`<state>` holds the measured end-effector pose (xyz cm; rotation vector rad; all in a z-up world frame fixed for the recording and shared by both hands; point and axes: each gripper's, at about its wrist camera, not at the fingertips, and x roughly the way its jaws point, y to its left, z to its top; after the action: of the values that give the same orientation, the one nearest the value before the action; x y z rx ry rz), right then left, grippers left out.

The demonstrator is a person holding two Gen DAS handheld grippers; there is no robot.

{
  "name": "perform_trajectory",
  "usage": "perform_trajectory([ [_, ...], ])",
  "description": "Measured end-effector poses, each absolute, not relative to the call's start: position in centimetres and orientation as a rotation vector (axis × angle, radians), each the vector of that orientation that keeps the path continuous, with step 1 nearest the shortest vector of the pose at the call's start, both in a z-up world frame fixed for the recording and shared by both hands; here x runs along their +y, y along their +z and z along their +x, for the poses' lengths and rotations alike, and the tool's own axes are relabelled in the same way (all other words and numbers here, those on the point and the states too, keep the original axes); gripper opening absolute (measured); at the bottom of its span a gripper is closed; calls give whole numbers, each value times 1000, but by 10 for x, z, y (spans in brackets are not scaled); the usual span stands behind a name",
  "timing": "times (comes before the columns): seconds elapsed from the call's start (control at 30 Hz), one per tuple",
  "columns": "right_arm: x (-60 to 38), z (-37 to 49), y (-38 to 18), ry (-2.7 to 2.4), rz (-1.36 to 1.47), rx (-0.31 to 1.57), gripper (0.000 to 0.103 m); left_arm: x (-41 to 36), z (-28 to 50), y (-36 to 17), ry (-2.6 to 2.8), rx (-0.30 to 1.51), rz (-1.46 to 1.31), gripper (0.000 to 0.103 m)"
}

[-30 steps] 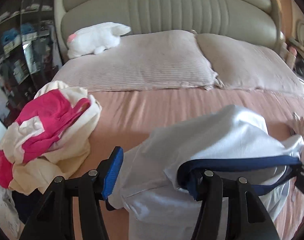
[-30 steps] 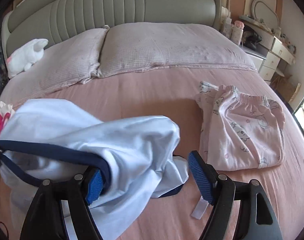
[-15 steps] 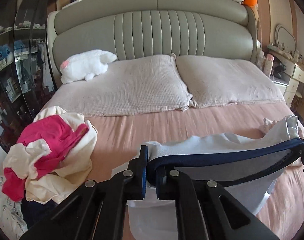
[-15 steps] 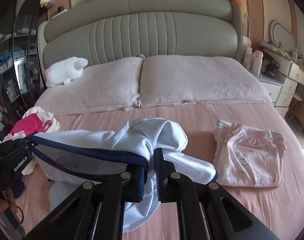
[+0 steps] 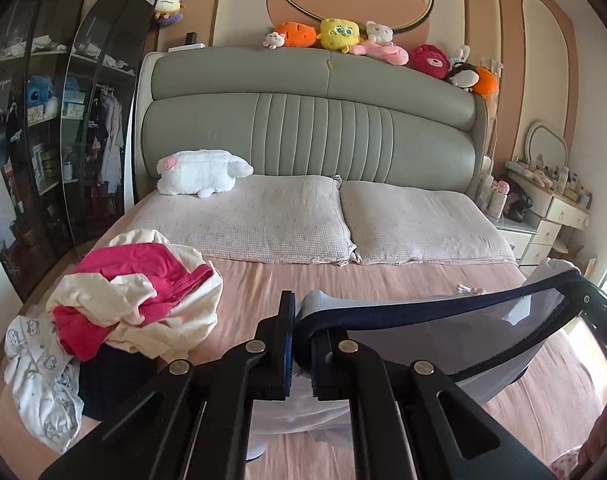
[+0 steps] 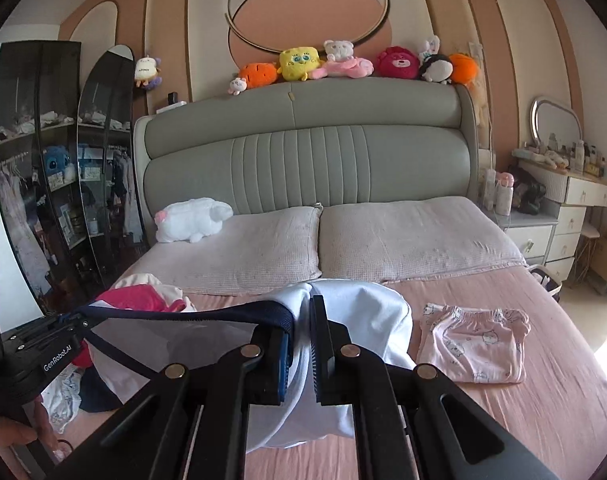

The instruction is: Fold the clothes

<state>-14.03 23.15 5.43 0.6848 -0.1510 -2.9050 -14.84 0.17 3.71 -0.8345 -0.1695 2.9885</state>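
A pale blue garment (image 5: 443,344) with a navy waistband hangs above the pink bed, its band stretched taut between both grippers. My left gripper (image 5: 301,320) is shut on the band's left end. At the right edge of that view, the right gripper (image 5: 579,286) holds the other end. In the right wrist view my right gripper (image 6: 301,320) is shut on the band, and the garment (image 6: 359,312) bunches over its fingers and droops to the sheet. The left gripper (image 6: 77,320) grips the far end at the left.
A heap of unfolded clothes (image 5: 135,304), pink, cream and white, lies on the bed's left side. A folded pink printed piece (image 6: 475,344) rests on the right. Two pillows (image 6: 415,236) and a white plush toy (image 6: 191,220) lie by the headboard. A dresser (image 6: 575,208) stands right.
Both grippers went from open around the waistband to shut on it. They then rose and spread apart, lifting the garment and pulling the band taut.
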Motion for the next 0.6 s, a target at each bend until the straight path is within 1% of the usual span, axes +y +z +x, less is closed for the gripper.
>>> perform_trajectory([
  [0.1,237,-114,66,-2880,668,-209,6,3,-144,40,2965,-202,-831,5],
  [0.23,244,-82,106,-2886,529,-207,6,6,-161,37,2945,-243,-839,6],
  [0.37,250,-79,117,-2900,480,-192,6,9,-179,34,2925,-284,-847,6],
  [0.43,252,-93,102,-2893,558,-188,6,10,-187,32,2915,-304,-850,6],
  [0.53,258,-130,64,-2840,723,-231,6,13,-200,30,2899,-334,-856,6],
  [0.6,261,-158,50,-2843,756,-230,6,14,-209,28,2888,-353,-859,6],
])
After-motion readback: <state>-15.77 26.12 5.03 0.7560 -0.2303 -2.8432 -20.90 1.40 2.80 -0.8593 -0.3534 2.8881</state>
